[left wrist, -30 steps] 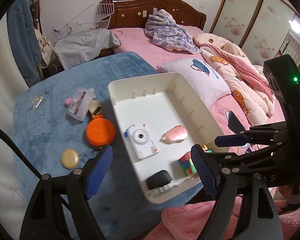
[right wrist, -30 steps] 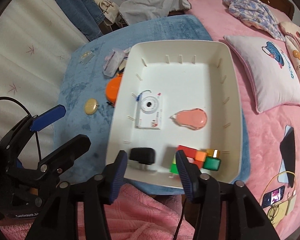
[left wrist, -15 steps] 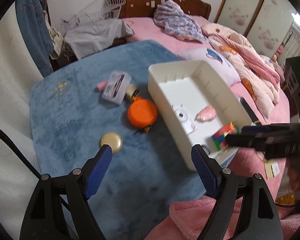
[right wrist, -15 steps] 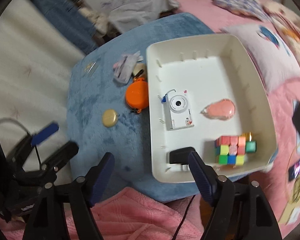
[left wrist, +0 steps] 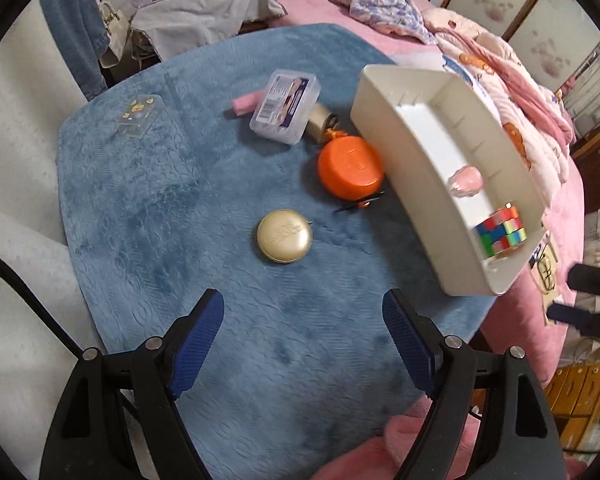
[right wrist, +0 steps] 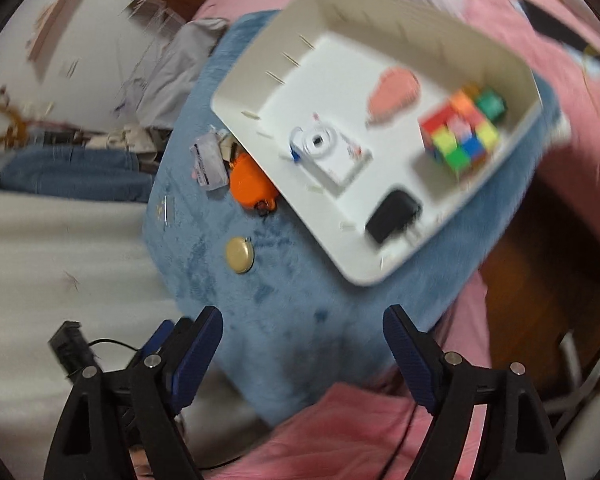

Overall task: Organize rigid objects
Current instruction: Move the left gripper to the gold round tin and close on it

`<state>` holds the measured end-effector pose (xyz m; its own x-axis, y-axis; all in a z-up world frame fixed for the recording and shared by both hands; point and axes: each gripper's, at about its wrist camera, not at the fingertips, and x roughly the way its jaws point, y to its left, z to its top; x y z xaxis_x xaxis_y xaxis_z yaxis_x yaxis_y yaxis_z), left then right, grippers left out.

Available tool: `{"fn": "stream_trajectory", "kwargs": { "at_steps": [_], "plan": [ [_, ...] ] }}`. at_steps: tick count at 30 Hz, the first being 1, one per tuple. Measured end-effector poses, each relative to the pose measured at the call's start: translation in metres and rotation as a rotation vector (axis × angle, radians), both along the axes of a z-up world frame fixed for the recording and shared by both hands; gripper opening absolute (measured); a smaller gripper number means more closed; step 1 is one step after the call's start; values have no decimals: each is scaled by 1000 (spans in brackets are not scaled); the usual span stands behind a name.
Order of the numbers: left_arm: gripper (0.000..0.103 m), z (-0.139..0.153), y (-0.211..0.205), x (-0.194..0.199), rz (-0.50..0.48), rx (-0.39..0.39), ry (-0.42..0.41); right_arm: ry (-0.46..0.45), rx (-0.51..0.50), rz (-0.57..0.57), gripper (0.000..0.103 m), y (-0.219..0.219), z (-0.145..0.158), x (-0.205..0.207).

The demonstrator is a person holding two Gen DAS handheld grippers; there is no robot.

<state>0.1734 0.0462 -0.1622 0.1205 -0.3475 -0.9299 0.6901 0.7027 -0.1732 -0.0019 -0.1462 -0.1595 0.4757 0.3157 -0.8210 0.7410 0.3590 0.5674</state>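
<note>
Right wrist view motion-blurred throughout. Bin (left wrist: 416,184) wall hides camera and charger from left view. Label on clear box (left wrist: 285,105) unreadable.

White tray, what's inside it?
In the tray lie a white camera, a pink mouse, a colour cube and a black plug. A green thing sits behind the cube, partly hidden.

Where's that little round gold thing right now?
The round gold case lies on the blue mat, outside the white bin, just ahead of the left gripper and near the orange round case.
</note>
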Motion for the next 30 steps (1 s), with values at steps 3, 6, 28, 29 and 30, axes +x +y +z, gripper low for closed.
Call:
{"fn": "stream_trajectory", "kwargs": {
  "at_steps": [3, 6, 28, 29, 30],
  "plan": [
    [84, -14, -7, 10, -22, 37, 12, 8, 61, -83, 83, 11, -9, -5],
    [84, -29, -16, 21, -29, 73, 22, 13, 91, -188, 83, 19, -16, -4],
    [76, -112, -49, 51, 122, 146, 212, 28, 112, -462, 83, 32, -56, 75],
    [75, -113, -48, 51, 131, 153, 209, 36, 112, -470, 83, 32, -58, 79],
    [75, -113, -48, 50, 135, 152, 206, 40, 113, -474, 83, 31, -60, 81]
  ]
}}
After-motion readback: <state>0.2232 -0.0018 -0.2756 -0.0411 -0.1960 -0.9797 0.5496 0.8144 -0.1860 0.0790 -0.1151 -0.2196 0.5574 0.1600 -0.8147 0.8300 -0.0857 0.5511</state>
